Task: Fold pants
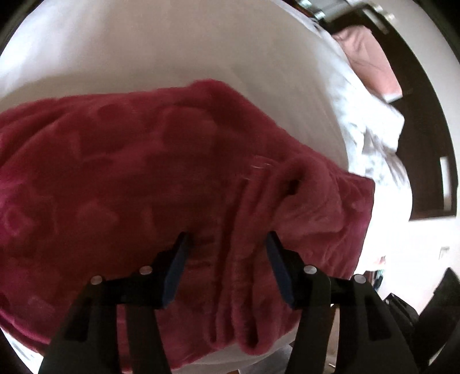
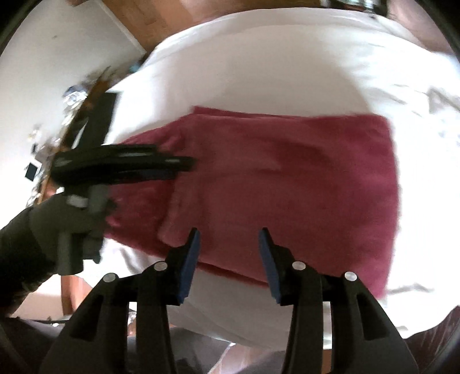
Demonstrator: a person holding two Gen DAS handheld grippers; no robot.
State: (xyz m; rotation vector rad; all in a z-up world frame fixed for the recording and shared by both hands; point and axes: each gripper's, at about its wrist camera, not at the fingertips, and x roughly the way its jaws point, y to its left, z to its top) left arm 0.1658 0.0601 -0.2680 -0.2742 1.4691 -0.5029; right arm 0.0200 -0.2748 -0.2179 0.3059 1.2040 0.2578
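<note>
Dark red fleece pants (image 1: 143,172) lie folded on a white bed (image 1: 172,51). In the right wrist view the pants (image 2: 287,178) form a rough rectangle with a doubled flap on the left. My left gripper (image 1: 227,238) hovers open just above the bunched edge of the pants, with fabric under the gap and neither pad pressing on it. The right gripper (image 2: 229,233) stands open over the near edge of the pants, gripping nothing. In that same view a gloved hand (image 2: 57,218) holds the left gripper (image 2: 184,167) over the left end of the pants.
A pink pillow (image 1: 371,66) and crumpled white bedding (image 1: 373,138) lie at the right end of the bed, against dark furniture (image 1: 417,143). Wooden floor (image 2: 138,23) and a cluttered surface (image 2: 72,97) lie beyond the bed's left side.
</note>
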